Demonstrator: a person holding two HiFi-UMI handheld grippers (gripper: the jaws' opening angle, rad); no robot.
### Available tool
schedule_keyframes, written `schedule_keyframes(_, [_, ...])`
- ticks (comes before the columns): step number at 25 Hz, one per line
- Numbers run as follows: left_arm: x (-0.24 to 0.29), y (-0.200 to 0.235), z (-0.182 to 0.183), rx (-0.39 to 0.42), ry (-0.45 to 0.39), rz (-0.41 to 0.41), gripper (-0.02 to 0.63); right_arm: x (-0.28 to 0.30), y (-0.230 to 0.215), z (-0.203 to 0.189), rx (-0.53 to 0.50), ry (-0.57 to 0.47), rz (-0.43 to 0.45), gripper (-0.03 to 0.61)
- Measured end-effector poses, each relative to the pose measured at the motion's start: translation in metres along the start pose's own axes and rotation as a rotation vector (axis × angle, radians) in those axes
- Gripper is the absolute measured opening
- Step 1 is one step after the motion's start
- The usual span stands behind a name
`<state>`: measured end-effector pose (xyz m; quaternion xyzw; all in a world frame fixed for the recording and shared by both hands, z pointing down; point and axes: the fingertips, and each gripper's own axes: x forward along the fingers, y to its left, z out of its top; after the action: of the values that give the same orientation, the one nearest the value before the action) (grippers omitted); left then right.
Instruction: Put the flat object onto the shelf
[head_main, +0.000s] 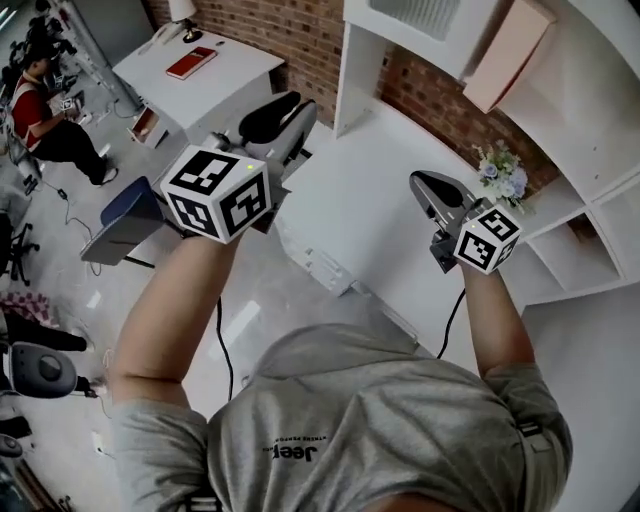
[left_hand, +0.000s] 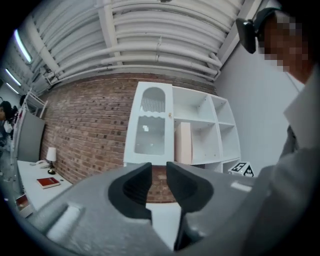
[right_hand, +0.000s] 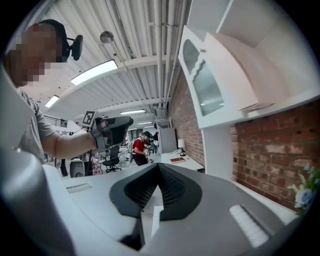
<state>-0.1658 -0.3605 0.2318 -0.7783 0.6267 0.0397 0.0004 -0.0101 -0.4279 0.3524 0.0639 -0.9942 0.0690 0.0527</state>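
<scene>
We hold our left gripper (left_hand: 158, 174) up toward the white shelf (left_hand: 220, 131). Its fingers (left_hand: 136, 187) stand a narrow gap apart with nothing between them, and through the gap we see only brick wall and a strip of the white table (left_hand: 162, 220). The flat pink board (left_hand: 183, 142) stands upright in a shelf compartment beyond the fingertips, just above and to the right of the gap and well apart from them. Our right gripper (right_hand: 159, 167) has its fingers pressed together at the tips and holds nothing. Past those tips, far off, a red book (right_hand: 177, 160) lies on a desk, and the shelf rises to their right. From above, a small bunch of flowers (head_main: 503, 172) sits just to the right of the right fingers.
</scene>
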Motion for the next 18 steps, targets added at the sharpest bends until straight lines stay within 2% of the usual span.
schedule_keyframes(6, [-0.138,0.056,-0.031,-0.037,0.01,0.184,-0.002,0.09,0.08,0.0,-0.024,0.031,0.179,0.009])
schedule_keyframes(11, [-0.258,0.076,-0.05,-0.054,0.013,0.299,-0.002,0.153,0.164,-0.007,-0.043,0.058,0.32,0.009])
schedule_keyframes(18, [-0.425,0.082,-0.08,-0.076,0.053,0.488,-0.002,0.226,0.303,-0.033,-0.061,0.121,0.531,0.009])
